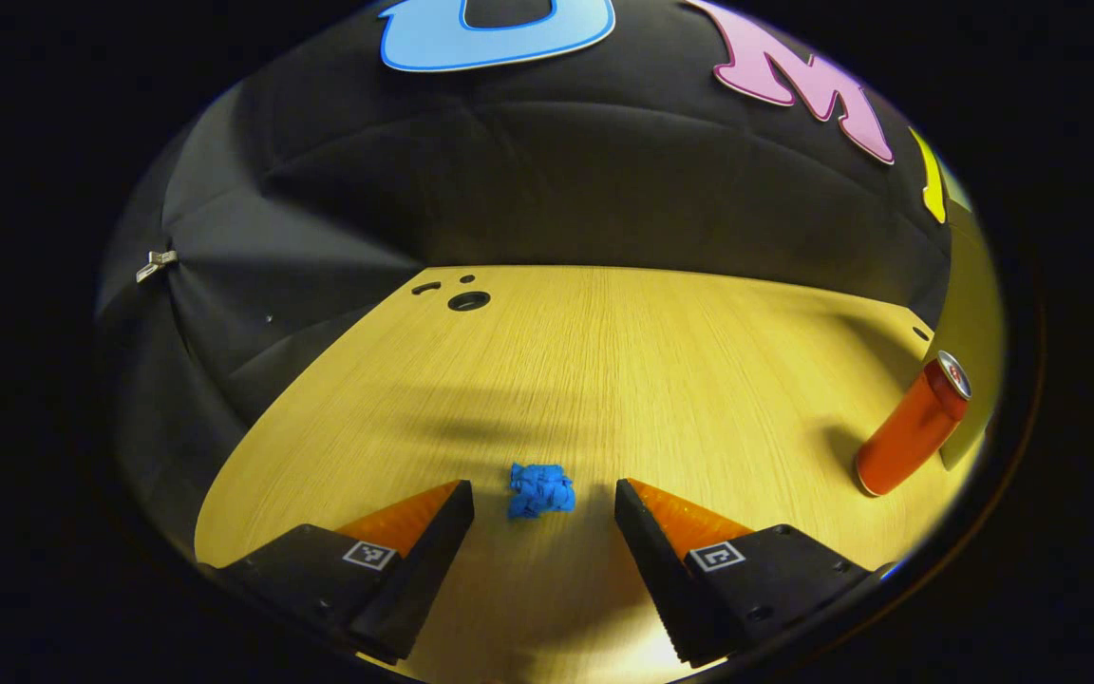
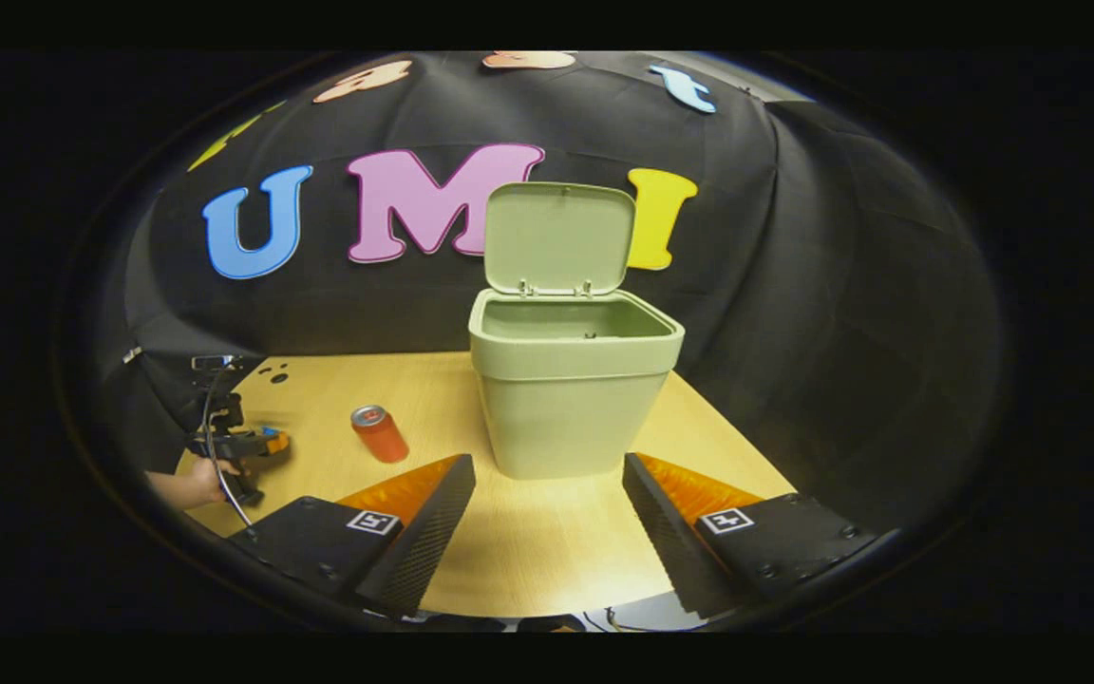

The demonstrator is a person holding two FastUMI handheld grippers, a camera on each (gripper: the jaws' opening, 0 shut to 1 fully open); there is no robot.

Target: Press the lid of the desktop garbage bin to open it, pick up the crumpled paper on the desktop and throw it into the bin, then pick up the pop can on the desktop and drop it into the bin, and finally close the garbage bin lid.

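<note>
Broadly, the wooden surface (image 2: 528, 551) carries everything, and the biggest thing on it is the pale green garbage bin (image 2: 574, 399), standing upright toward the back in the right gripper view. Its lid (image 2: 560, 237) is swung up on the rear hinge, so the inside of the bin shows. The right gripper (image 2: 549, 508) faces the bin from the near side with its fingers spread wide and nothing between them; the bin's base sits just beyond the tips.

Left of the bin, apart from it, the orange pop can (image 2: 379, 433) stands upright. In the left gripper view the can (image 1: 914, 425) appears at the right edge, leaning only through lens curve.

Farther left in the right gripper view, a hand (image 2: 198, 483) holds the left gripper (image 2: 262, 443) low over the surface.

In its own view the left gripper (image 1: 543, 518) has fingers open, and the crumpled paper (image 1: 540, 490), a small blue wad, lies on the surface right between the tips, untouched by either finger.
</note>
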